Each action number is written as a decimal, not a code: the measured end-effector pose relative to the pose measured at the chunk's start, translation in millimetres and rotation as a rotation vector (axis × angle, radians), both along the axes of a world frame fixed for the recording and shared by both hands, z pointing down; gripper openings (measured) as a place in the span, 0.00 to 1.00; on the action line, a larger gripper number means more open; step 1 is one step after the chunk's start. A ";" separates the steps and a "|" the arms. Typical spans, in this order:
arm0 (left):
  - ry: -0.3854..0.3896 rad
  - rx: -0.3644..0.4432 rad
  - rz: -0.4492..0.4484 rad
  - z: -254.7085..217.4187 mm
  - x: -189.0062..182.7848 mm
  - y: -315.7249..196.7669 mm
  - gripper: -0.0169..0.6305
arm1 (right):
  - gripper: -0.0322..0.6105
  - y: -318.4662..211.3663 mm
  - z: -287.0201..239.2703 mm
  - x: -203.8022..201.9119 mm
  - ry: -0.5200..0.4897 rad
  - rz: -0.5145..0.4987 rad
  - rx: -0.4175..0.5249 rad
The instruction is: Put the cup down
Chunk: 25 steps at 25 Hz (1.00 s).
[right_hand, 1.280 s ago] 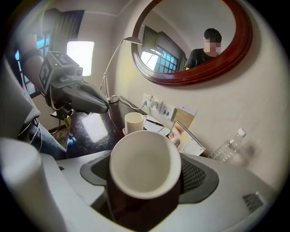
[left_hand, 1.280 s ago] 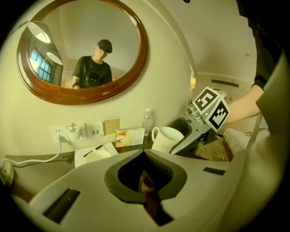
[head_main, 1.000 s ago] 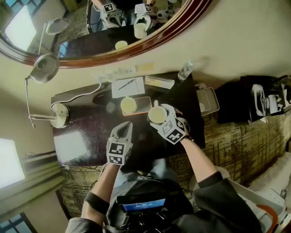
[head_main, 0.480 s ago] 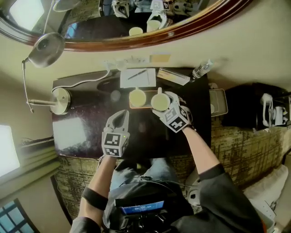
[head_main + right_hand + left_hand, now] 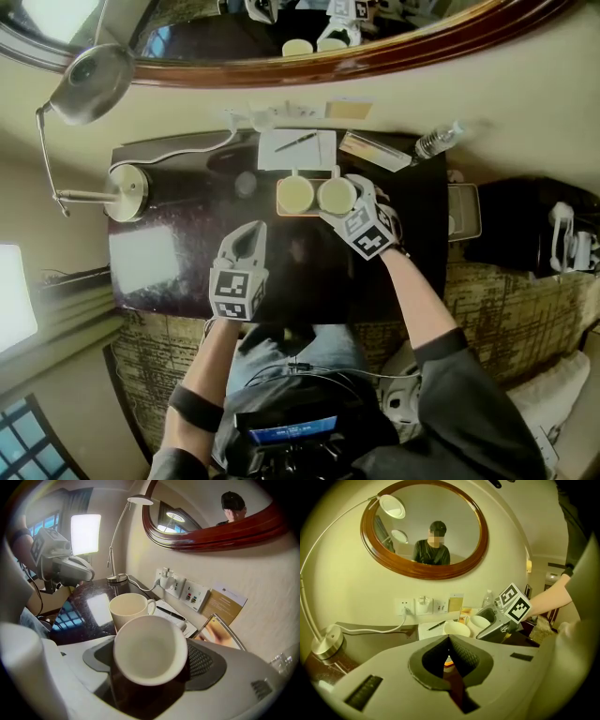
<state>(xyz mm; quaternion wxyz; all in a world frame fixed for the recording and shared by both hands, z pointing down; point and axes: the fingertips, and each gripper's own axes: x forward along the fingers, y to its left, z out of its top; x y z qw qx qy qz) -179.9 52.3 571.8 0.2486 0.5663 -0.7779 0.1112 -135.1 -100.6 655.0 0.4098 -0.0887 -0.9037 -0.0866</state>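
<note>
A cream cup (image 5: 335, 196) is gripped by my right gripper (image 5: 339, 187), whose jaws stand wide around its body. It is at the right end of a small orange tray (image 5: 278, 210) on the dark table, close beside a second cream cup (image 5: 295, 194). Whether the held cup rests on the tray I cannot tell. In the right gripper view the held cup (image 5: 150, 646) tilts its mouth toward the camera between the pads, with the other cup (image 5: 129, 609) just behind. My left gripper (image 5: 247, 234) is shut and empty, hovering over the table in front of the tray.
A lamp base (image 5: 127, 192) with its cable stands at the table's left. A notepad with a pen (image 5: 295, 148), a card and a water bottle (image 5: 439, 141) lie along the back wall under the mirror. A metal tray (image 5: 465, 212) sits past the table's right edge.
My right gripper has carried the cup toward the wall, to the tray beside the other cup. The left gripper has shifted slightly forward over the table and stays shut.
</note>
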 end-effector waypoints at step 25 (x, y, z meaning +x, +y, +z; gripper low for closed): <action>0.011 -0.002 0.000 1.3 -0.1 9.2 0.03 | 0.80 -1.6 -6.6 -0.9 -0.004 0.009 0.020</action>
